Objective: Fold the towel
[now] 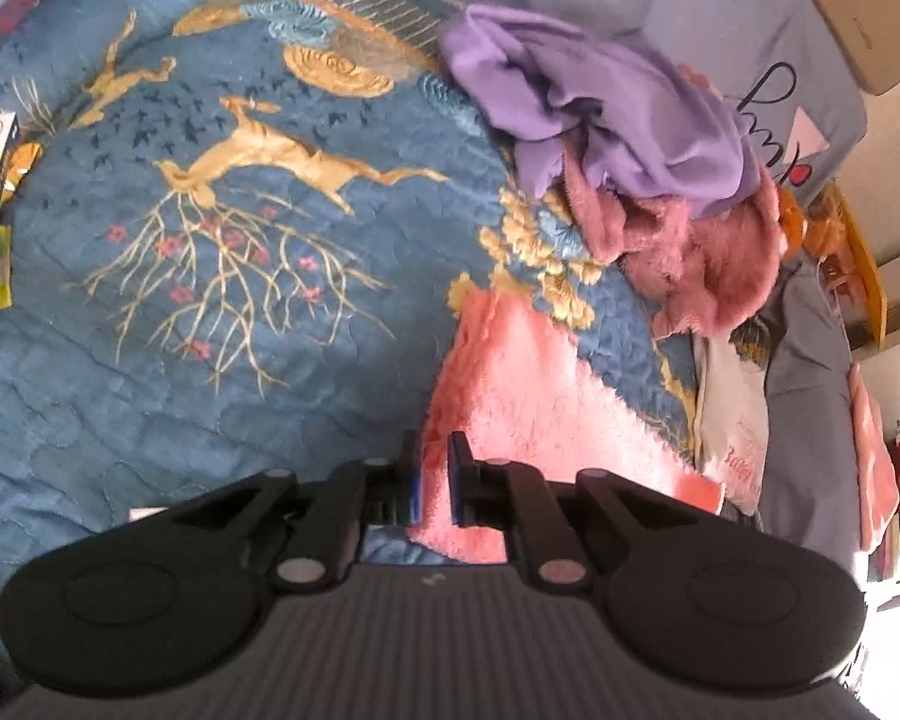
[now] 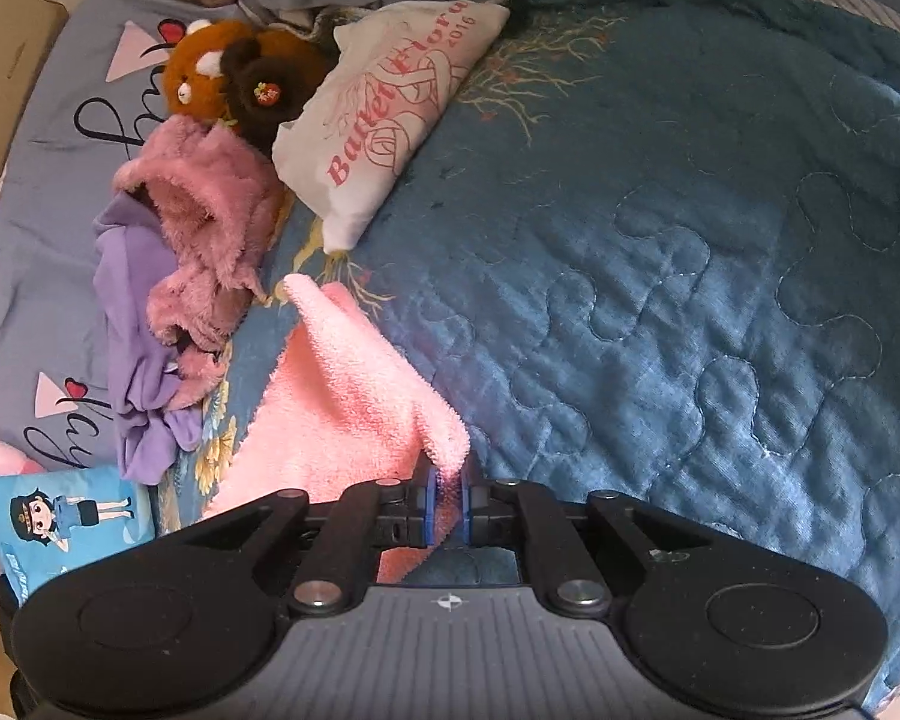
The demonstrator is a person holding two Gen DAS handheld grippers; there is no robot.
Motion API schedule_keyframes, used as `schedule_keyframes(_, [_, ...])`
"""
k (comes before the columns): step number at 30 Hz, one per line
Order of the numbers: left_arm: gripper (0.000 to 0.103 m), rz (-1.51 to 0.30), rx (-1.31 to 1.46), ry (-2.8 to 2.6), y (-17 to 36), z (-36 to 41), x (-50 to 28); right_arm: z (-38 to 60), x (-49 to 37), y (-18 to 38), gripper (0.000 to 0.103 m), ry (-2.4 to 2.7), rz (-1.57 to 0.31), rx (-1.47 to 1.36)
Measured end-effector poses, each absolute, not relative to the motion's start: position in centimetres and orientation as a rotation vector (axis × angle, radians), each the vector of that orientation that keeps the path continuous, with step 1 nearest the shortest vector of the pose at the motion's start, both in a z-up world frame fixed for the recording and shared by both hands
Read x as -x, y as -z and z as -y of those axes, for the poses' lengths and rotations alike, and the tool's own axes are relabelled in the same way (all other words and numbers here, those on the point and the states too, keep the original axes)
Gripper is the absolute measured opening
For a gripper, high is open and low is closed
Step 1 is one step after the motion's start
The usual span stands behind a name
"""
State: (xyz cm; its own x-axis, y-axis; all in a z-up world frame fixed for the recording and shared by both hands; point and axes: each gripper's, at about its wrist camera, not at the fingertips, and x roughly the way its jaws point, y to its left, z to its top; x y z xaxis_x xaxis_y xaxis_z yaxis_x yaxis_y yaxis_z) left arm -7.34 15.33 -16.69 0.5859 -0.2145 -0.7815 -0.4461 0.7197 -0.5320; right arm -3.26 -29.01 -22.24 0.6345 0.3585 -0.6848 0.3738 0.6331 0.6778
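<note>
Clothes heap (image 1: 648, 180) and tote bag (image 2: 390, 120) beside gripped towel (image 2: 342, 396).

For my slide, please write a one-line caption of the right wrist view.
Right gripper pinches a corner of the pink towel lifted over the blue quilt.

"Ballet Flora 2016" in red on the white bag (image 2: 390, 120)
</note>
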Motion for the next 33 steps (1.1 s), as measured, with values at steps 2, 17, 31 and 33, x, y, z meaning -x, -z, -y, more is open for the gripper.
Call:
schedule_keyframes(2, [0.010,-0.951,0.774,-0.112,16.4,-15.1,7.3,29.1,3.2,21.7,0.018,0.015,-0.907,-0.892])
schedule_keyframes(17, [0.030,-1.019,0.465,-0.003,17.3,-8.6,3.6,24.3,-3.6,16.4,0.028,-0.183,-0.791,-0.403])
schedule_keyframes(31, [0.034,-1.113,0.436,-0.043,19.5,-8.7,1.8,22.4,-9.1,17.9,0.002,-0.189,-0.860,-0.228])
schedule_keyframes(33, [0.034,-1.125,0.445,-0.049,19.8,-8.9,1.7,22.4,-8.9,17.6,0.003,-0.205,-0.848,-0.249])
